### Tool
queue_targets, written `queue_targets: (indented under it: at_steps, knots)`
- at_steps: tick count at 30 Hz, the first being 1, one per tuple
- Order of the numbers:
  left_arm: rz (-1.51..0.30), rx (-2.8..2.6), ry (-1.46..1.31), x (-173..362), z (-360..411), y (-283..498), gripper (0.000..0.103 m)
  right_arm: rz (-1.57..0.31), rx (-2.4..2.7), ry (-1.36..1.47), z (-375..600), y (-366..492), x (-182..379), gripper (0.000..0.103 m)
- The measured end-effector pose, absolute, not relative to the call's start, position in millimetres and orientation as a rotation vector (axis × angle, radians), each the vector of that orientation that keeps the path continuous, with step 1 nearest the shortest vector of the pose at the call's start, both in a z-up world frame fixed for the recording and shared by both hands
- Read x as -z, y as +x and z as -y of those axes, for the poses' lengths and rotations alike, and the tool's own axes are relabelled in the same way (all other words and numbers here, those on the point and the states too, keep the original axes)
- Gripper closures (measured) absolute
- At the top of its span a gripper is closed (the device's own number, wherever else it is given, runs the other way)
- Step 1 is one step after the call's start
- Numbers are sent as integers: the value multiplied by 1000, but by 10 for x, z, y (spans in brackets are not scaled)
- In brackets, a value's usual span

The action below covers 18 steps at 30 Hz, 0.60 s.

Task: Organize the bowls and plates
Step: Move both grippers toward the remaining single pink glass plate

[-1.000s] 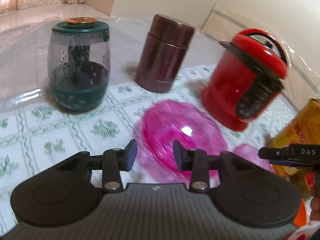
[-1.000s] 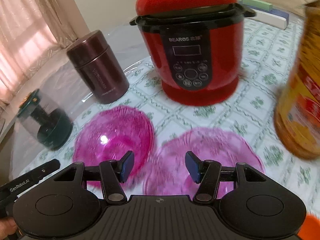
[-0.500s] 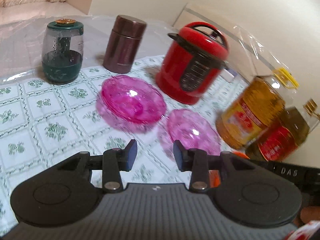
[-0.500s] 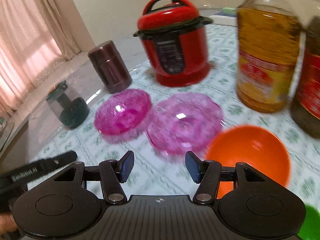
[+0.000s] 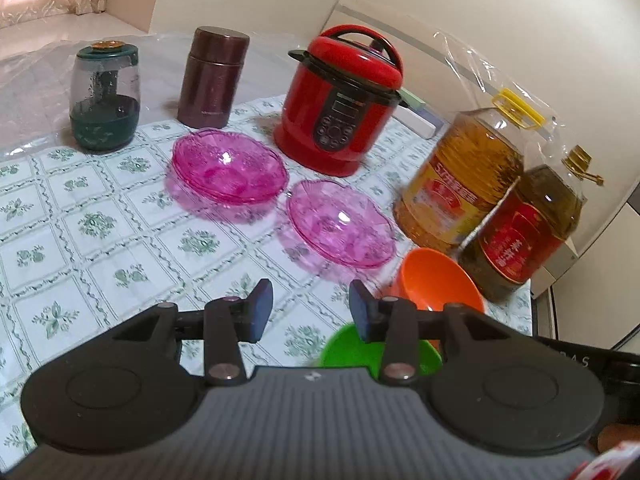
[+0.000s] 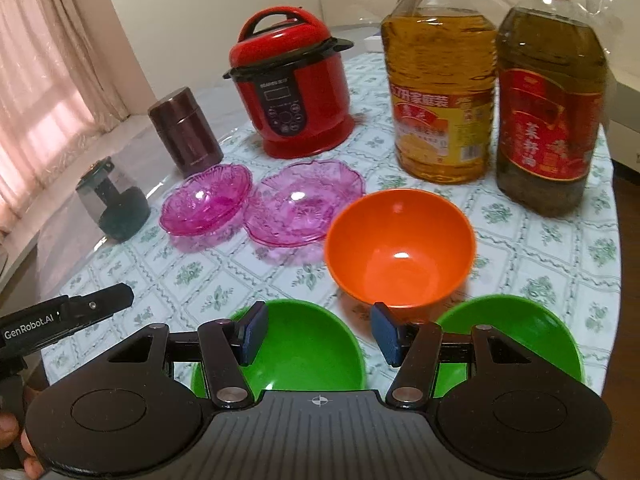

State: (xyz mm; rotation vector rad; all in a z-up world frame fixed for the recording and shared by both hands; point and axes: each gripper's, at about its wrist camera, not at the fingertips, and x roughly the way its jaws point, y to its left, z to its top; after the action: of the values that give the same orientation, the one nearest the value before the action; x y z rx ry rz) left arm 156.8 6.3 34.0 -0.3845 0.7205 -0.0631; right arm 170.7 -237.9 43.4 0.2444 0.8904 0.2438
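Two pink glass plates sit side by side mid-table, the left one (image 5: 230, 170) (image 6: 206, 198) and the right one (image 5: 342, 222) (image 6: 302, 202). An orange bowl (image 6: 400, 246) (image 5: 434, 276) stands in front of the oil bottles. Two green bowls sit near the front edge, the left one (image 6: 302, 350) (image 5: 348, 348) and the right one (image 6: 516, 334). My left gripper (image 5: 311, 310) is open and empty above the tablecloth, short of the plates. My right gripper (image 6: 319, 334) is open and empty above the left green bowl.
A red pressure cooker (image 5: 342, 98) (image 6: 292, 96), a maroon canister (image 5: 214, 76) (image 6: 186, 136) and a green-based jar (image 5: 105, 94) (image 6: 114, 202) stand behind the plates. Two large oil bottles, one yellow-labelled (image 6: 440, 76) and one red-labelled (image 6: 550, 104), stand at the right near the table edge.
Both grippers have pulled back and up from the pink plates. The orange and green bowls and the oil bottles have come into view. Both stay open and empty.
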Motion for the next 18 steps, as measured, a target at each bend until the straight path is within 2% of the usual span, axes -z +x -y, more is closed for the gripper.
queue_targets:
  at_steps: [12, 18]
  knots:
    - [-735, 80, -357, -351, 95, 1602, 62, -888, -229, 282, 2590, 1619, -389, 46]
    - [-751, 80, -359, -324, 118, 1790, 56, -893, -235, 324, 2698, 1753, -358, 46]
